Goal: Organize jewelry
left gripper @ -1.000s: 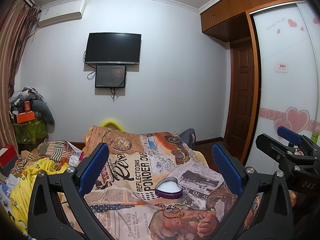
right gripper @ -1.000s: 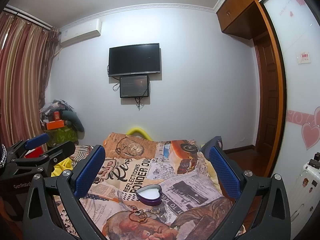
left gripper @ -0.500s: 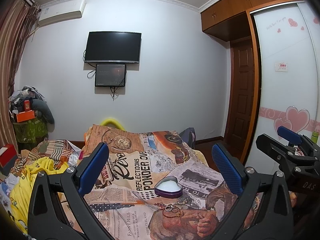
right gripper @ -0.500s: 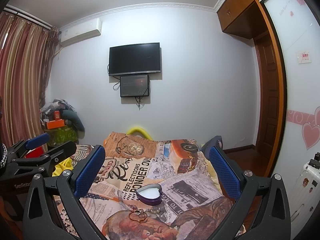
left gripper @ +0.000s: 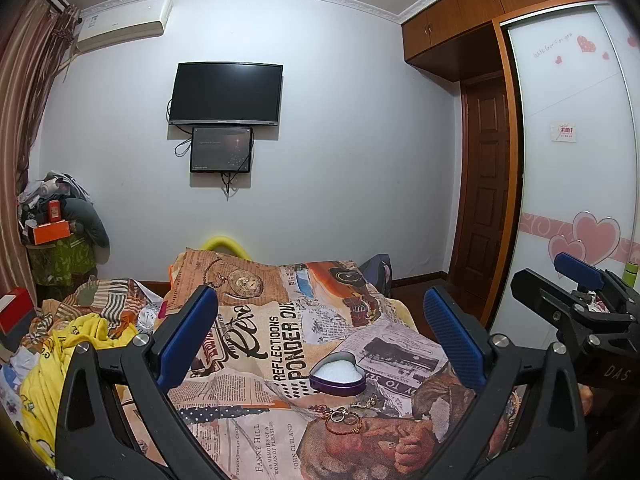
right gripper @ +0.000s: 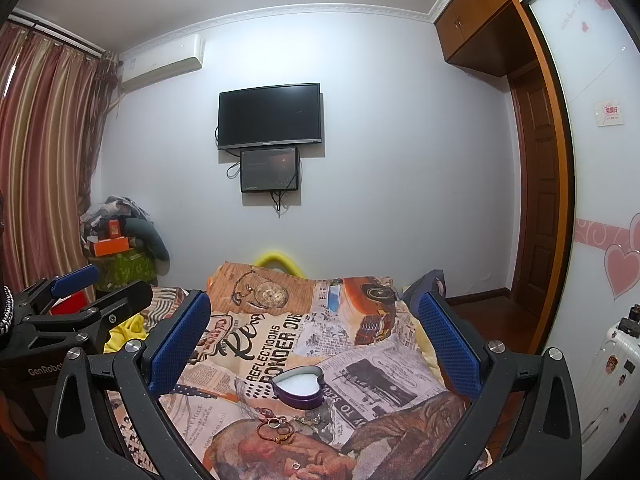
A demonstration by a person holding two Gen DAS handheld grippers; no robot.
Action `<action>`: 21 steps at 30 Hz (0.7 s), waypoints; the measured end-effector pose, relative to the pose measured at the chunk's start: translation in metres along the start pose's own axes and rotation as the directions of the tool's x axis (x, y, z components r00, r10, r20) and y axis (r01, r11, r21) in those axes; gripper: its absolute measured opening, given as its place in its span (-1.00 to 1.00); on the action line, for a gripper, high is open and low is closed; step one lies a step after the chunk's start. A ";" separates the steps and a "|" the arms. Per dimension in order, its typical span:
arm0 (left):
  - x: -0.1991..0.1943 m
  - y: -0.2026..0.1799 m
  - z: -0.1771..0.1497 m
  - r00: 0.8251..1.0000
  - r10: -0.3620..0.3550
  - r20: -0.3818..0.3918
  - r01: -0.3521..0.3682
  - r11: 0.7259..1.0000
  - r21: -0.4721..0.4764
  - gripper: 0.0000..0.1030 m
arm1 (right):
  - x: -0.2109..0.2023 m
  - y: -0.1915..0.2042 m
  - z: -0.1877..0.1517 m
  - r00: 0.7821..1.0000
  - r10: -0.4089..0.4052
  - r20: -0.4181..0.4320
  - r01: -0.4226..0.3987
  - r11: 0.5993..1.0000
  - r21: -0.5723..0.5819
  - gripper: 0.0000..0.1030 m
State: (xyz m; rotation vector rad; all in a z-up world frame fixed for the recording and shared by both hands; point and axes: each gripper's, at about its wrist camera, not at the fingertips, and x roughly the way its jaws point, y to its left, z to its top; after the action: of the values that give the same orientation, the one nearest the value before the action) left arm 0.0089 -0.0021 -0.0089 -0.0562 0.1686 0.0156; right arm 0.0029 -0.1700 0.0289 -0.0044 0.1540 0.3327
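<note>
Low in the centre of both views, your heart-shaped box (left gripper: 338,377) sits open on the bed (left gripper: 256,344), the jewelry (left gripper: 344,420) just below it. Your left hand-held gripper (left gripper: 320,340) and right hand-held gripper (right gripper: 316,342) both gape wide, holding nothing.

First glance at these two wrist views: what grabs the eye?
The loud newspaper-collage bedspread fills the lower half of both views. On it, near the cameras, sits a purple heart-shaped tin with a white lining, and a small tangle of jewelry lies just in front of it. Both the left gripper and right gripper hover wide open above the bed, and a dark TV hangs on the far wall.
</note>
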 end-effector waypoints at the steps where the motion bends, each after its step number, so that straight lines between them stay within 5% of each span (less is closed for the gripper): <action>1: 0.000 0.000 0.000 1.000 0.000 0.000 0.000 1.000 0.000 1.00 | 0.000 0.000 0.000 1.000 0.000 0.000 0.000 1.000 0.000 1.00; 21: 0.001 0.001 -0.002 1.000 0.001 -0.007 -0.001 1.000 -0.002 1.00 | 0.003 0.000 -0.007 1.000 -0.004 -0.010 0.004 1.000 -0.004 1.00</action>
State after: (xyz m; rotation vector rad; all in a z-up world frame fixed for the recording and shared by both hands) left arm 0.0099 -0.0011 -0.0114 -0.0579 0.1753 0.0170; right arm 0.0041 -0.1691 0.0214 -0.0099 0.1635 0.3289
